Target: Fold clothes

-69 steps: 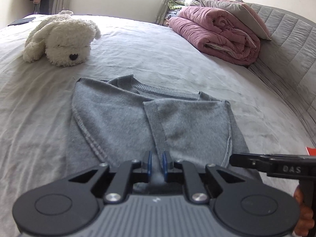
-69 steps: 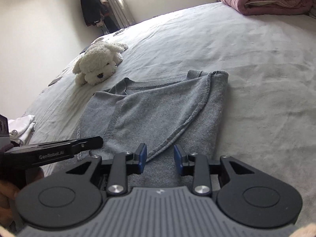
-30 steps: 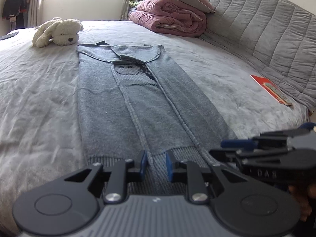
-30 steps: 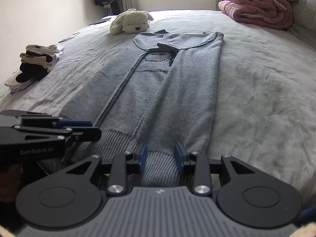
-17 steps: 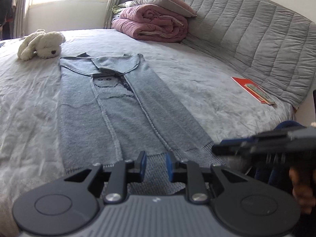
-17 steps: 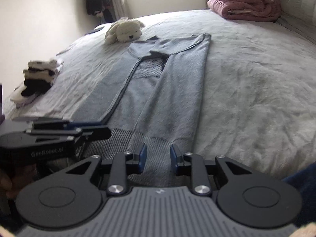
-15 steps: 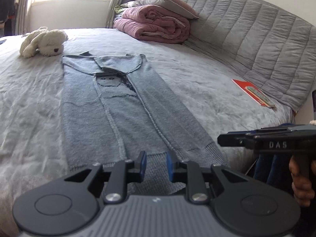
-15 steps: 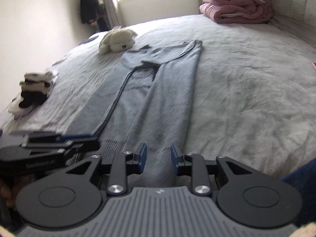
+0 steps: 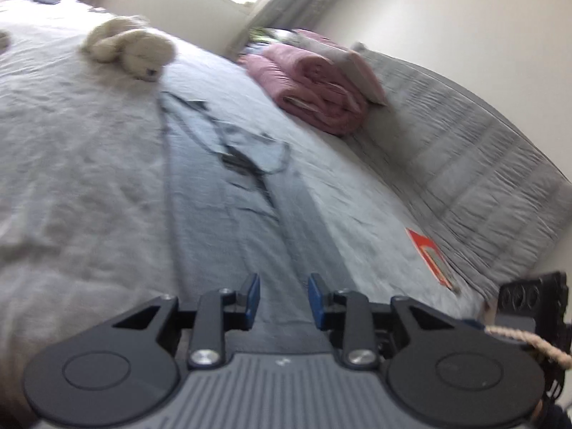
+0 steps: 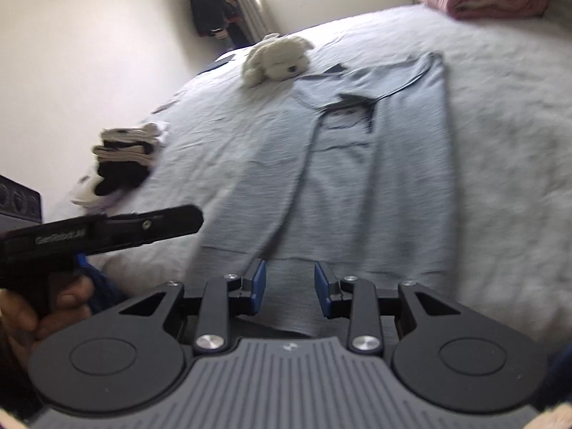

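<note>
A grey knit sweater (image 9: 228, 214) lies stretched out on the bed, sleeves folded in over a dark figure on the chest. Its ribbed hem (image 10: 286, 307) is at the near bed edge. My left gripper (image 9: 282, 300) hovers over the hem end with its jaws opening; fabric shows in the gap, but the pads do not press it. My right gripper (image 10: 289, 287) is open above the ribbed hem, its pads clear of the knit. The left gripper (image 10: 195, 218) also shows in the right wrist view, out to the left over the bed edge, held by a hand (image 10: 53, 300).
A white plush dog (image 9: 132, 44) lies beyond the sweater's collar. A folded pink blanket (image 9: 314, 85) rests by the quilted grey headboard (image 9: 482, 178). A red booklet (image 9: 430, 254) lies to the right. A pile of folded clothes (image 10: 125, 164) sits at the bed's left side.
The left gripper's jaws have widened and its view has rolled, so the bed now slopes and blurs. The right view has tilted too. The sweater has not moved.
</note>
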